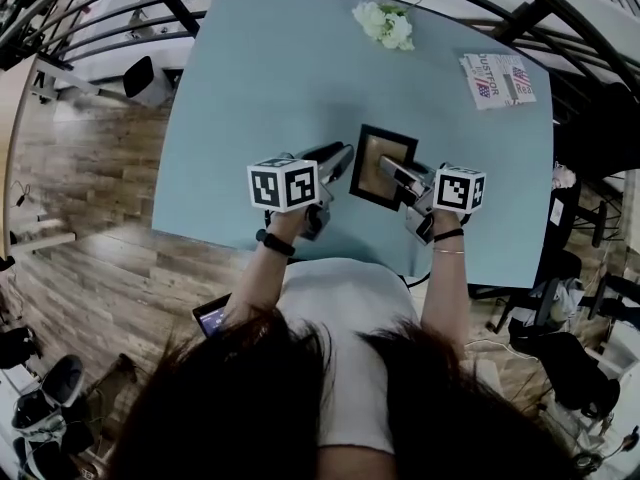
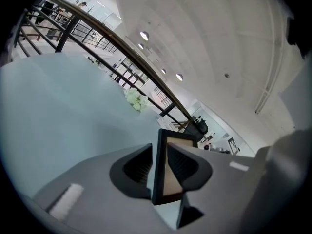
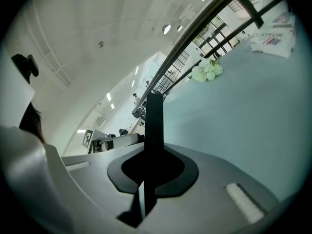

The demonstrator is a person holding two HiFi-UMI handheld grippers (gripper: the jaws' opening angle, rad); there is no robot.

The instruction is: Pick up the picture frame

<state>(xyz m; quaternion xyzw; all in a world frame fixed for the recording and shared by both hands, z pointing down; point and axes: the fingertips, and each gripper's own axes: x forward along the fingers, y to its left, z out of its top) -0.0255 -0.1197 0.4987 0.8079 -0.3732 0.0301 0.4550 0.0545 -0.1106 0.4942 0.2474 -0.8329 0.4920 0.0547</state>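
The black rectangular picture frame, with a flat tan panel inside its narrow border, is held from both sides over the near part of the table. The left gripper is closed on the frame's left border. In the left gripper view its dark ribbed pads press on the two faces of the frame. The right gripper is closed on the opposite border. In the right gripper view the frame shows edge-on, as a thin upright black strip clamped between the jaws. Both grippers have smooth grey bodies and carry a white cube with black square markers.

The table has a smooth, matte, pale blue top with rounded corners. At its far edge lies a small bunch of white flowers, and near the far right corner a white printed leaflet. The floor is of brown wooden planks.
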